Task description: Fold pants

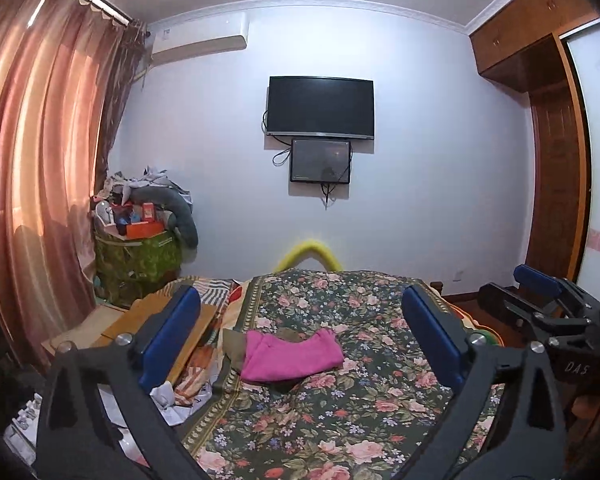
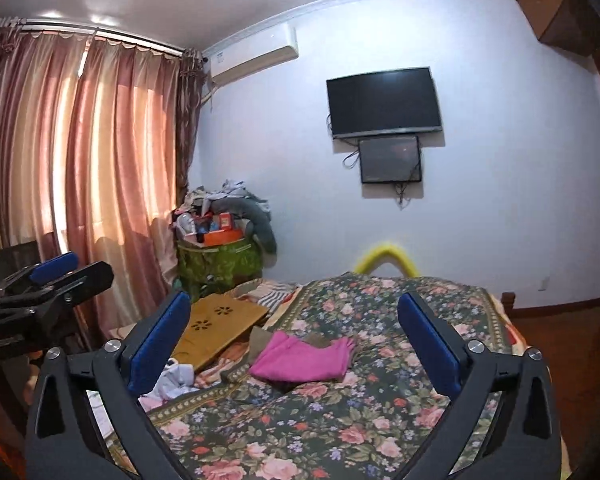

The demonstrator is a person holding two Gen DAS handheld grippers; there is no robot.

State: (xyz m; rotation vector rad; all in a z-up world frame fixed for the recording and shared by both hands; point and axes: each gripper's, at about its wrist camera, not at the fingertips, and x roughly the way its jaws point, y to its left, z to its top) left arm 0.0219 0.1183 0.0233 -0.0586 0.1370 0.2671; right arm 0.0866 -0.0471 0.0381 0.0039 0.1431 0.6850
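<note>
Two tongs, left tongs (image 1: 300,344) and right tongs (image 2: 296,344), both spread wide, gripping nothing, raised above the floral bedspread (image 1: 340,420). Pink pants (image 1: 290,356), folded into a compact bundle, flat on the bedspread at 12 o'clock between the blue pads (image 1: 168,336). Wooden lap tray (image 2: 216,330) at 10 o'clock.

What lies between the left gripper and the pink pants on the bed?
Only the flowered bedspread. In the left wrist view, nothing else lies between the open left gripper and the pink pants.
</note>
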